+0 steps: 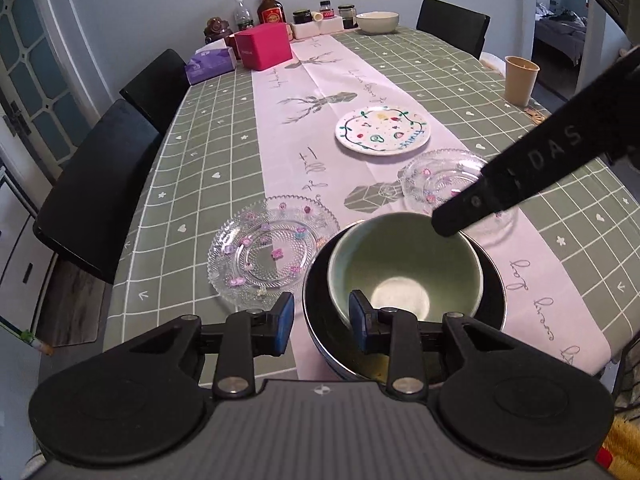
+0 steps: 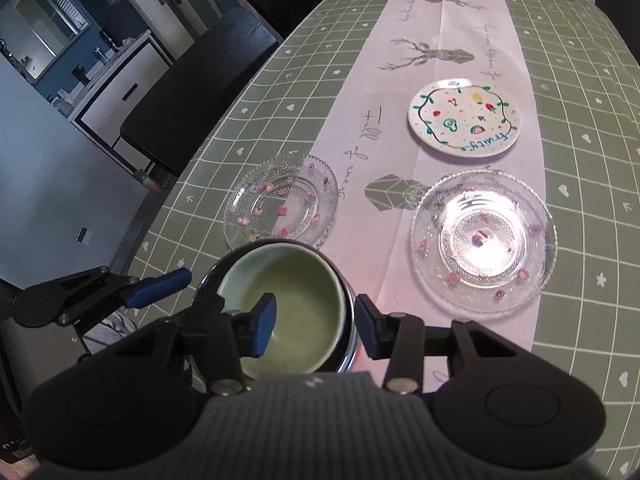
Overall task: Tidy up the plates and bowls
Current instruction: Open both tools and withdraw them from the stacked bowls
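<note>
A pale green bowl (image 1: pixel 404 264) sits nested inside a black bowl (image 1: pixel 490 292) at the table's near edge. My left gripper (image 1: pixel 322 320) is open and straddles both rims on the left: one blue pad outside the black bowl, the other inside the green bowl, small gaps either side. My right gripper (image 2: pixel 316 330) is open across the opposite rims of the green bowl (image 2: pixel 296 280). Its right pad stands close beside the black bowl (image 2: pixel 349 344); its left pad hangs inside, clear of the wall. Two glass plates (image 1: pixel 268 248) (image 2: pixel 484 236) flank the bowls. A painted white plate (image 1: pixel 382 131) lies further back.
A white bowl (image 1: pixel 377 22) stands at the far end with bottles, jars, a pink box (image 1: pixel 264 46) and a tissue pack (image 1: pixel 210 65). A tan cup (image 1: pixel 520 79) sits near the right edge. Black chairs (image 1: pixel 100 184) line the left side.
</note>
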Demonstrator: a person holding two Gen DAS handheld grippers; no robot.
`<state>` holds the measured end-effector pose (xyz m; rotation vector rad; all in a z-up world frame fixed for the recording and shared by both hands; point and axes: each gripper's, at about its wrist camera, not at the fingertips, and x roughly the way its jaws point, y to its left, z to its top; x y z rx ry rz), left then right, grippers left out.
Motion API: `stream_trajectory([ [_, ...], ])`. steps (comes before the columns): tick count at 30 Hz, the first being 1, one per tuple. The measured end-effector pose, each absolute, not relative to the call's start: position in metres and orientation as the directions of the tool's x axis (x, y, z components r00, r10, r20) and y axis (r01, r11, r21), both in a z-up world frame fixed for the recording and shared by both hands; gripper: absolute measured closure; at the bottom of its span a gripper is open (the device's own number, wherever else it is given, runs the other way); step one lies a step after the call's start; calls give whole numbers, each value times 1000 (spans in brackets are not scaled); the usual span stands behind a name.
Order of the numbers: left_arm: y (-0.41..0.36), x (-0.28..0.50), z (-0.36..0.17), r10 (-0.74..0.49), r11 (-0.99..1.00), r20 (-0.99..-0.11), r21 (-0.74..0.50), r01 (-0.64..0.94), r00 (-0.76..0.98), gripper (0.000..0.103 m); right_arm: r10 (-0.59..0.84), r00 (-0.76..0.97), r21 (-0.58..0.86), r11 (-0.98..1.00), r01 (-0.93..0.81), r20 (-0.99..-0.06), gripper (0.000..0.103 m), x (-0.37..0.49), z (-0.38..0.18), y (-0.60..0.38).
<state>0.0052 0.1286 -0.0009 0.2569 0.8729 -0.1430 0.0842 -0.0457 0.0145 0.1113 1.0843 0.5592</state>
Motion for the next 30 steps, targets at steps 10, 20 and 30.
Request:
stream_trajectory([
  [10, 124, 6, -14, 8, 949, -792, 199, 246, 610, 58, 471, 421, 255, 843, -474, -775, 87, 76, -4, -36],
  [20, 127, 9, -16, 8, 953, -802, 188, 239, 598, 54, 473, 414, 293, 855, -428, -777, 74, 75, -18, -42],
  [30, 128, 8, -13, -1, 952, -796, 185, 245, 605, 52, 508, 434, 349, 849, -396, -744, 69, 69, -11, -58],
])
